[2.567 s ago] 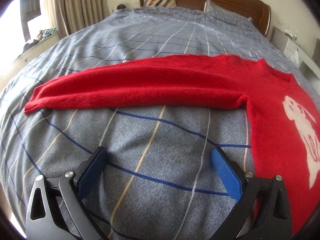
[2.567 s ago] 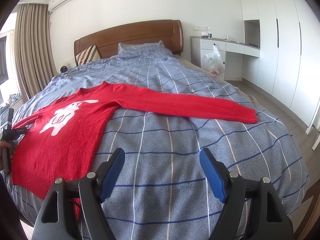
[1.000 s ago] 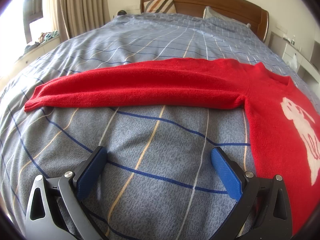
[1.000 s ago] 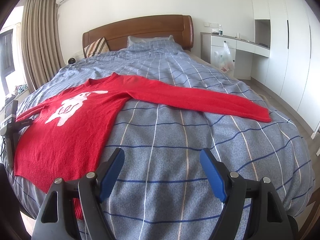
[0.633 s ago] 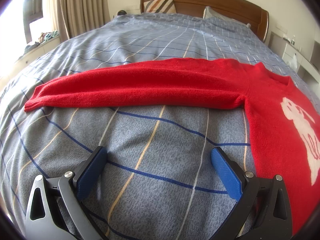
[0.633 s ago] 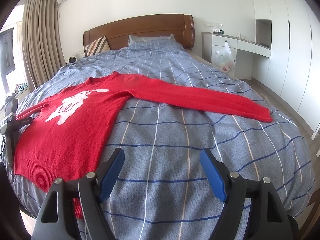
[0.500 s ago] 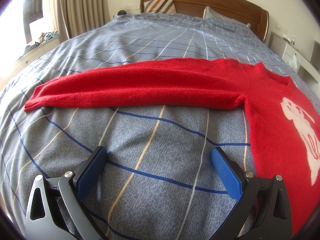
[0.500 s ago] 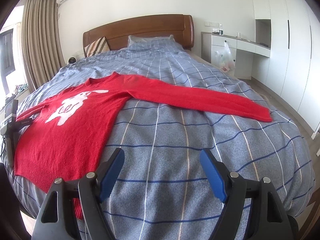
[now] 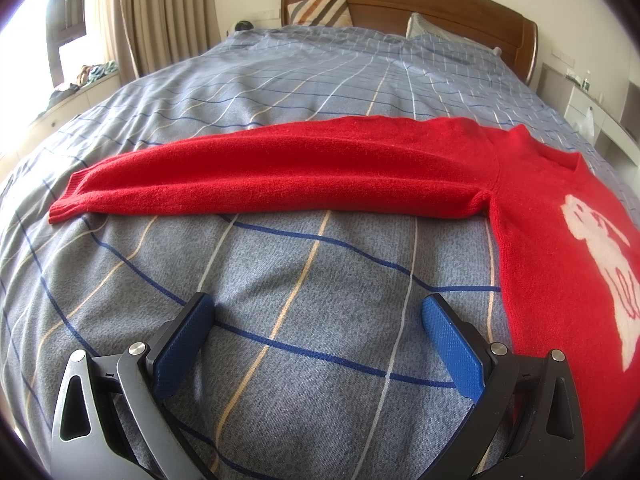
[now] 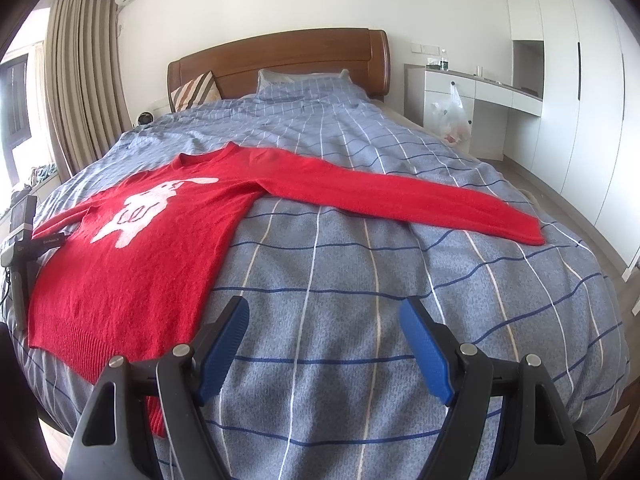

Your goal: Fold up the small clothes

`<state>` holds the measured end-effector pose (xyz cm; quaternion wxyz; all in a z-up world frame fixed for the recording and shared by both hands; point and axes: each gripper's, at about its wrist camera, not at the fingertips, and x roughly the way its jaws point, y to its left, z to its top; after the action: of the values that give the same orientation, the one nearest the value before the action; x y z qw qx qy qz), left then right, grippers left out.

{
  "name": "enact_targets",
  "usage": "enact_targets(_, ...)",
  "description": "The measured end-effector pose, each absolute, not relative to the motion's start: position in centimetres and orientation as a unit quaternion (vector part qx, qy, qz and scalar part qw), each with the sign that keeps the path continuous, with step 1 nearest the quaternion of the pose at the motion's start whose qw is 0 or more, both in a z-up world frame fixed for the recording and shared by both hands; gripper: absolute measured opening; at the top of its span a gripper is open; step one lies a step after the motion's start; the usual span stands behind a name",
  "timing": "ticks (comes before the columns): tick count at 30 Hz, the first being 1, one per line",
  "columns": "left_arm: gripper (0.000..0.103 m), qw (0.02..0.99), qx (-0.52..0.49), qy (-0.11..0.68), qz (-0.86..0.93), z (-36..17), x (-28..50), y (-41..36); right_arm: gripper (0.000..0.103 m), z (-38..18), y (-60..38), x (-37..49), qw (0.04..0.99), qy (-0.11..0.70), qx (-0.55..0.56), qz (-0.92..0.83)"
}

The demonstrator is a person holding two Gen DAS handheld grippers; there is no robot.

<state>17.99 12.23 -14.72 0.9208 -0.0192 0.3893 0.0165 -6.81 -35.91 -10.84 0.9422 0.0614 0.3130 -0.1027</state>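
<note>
One red sweater [image 10: 132, 264] is being shown spread flat, front up, across the checked bedspread [image 10: 360, 280], both sleeves laid out straight to the sides and no fold yet made. Both tools are being held above bare bedspread short of the garment: the left gripper [image 9: 316, 320] with its blue pads wide apart and nothing between them, the right gripper [image 10: 324, 320] likewise splayed and holding nothing. The step in hand is being judged as the approach before the first fold. The next move is being judged to call for a reach forward to a sleeve end, each cuff lying well ahead of its gripper, a pinch on the knit, and a carry inward over the body; thick, soft wool may be dragged or bunched if taken too shallowly. In the left wrist view the left sleeve [image 9: 272, 172] is being shown whole, out to its cuff near the window side, while only part of the white rabbit motif [image 9: 600, 248] is being caught at the frame's edge. In the right wrist view the whole body, ribbed hem and right sleeve [image 10: 404, 200] are being shown, along with a white cabinet [image 10: 460, 88] and a hanging plastic bag [image 10: 450, 118] beside the bed.
</note>
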Motion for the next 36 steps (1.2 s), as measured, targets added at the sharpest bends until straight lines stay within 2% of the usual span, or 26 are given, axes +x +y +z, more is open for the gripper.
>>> enact_targets(36,0.103,0.921,-0.019,0.389,0.016,-14.75,17.98,12.27,0.077,-11.51,-35.62,-6.36,0.939,0.325,0.061,-0.099)
